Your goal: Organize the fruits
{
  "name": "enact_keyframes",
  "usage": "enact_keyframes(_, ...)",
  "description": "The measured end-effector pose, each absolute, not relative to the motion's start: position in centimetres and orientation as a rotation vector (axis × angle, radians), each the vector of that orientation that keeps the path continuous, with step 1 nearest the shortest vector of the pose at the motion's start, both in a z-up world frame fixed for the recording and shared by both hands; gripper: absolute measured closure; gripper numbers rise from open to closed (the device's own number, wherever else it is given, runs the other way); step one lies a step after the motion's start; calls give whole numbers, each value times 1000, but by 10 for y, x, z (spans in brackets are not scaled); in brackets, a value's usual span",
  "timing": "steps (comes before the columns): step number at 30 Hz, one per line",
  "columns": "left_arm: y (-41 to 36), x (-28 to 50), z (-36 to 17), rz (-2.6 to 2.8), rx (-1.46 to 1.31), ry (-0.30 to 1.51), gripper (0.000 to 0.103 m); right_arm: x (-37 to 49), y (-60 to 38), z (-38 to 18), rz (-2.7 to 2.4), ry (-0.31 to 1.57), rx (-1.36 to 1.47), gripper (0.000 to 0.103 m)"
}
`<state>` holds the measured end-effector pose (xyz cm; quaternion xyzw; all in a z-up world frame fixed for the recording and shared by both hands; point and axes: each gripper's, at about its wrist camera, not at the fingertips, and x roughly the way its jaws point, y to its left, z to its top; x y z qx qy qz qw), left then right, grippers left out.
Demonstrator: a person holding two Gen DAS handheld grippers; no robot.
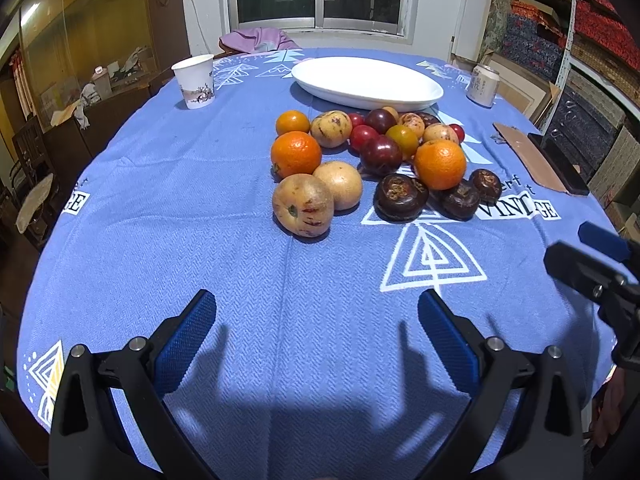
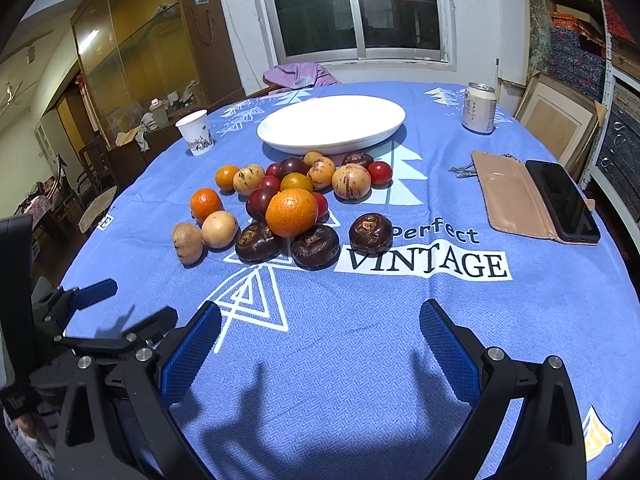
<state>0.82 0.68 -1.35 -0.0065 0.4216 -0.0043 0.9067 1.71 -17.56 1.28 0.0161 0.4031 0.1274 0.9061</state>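
A heap of mixed fruit [image 2: 292, 200] is seen piled on the blue tablecloth [image 2: 360, 340] just in front of the white oval platter [image 2: 332, 124], which is shown bare. Nothing appears to have been sorted yet; every orange, plum and dark round fruit is judged still to be moved. The left gripper [image 1: 316, 320] and right gripper [image 2: 320, 328] are held short of the platter, jaws spread wide, nothing grasped.
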Motion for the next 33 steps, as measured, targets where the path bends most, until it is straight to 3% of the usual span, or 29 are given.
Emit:
enact_keyframes(8,23,30,-14,-62,-32,860,4,39,-172,1,306,825,-67,3)
enact_keyframes(18,40,89,-33,-85,-81,966,4,80,-187,-9,379,874,17,3)
enact_keyframes(23,29,102,-33,-112,-20,916,4,101,-196,-3,369,886,9,3)
enact_keyframes(24,25,104,-34,-113,-2,921,4,107,-197,-3,370,896,-2,6)
enact_keyframes(28,13,112,-39,-131,28,947,4,128,-194,-10,345,935,-75,50)
enact_keyframes(33,13,115,-45,-151,28,979,4,139,-192,-25,366,962,-97,51)
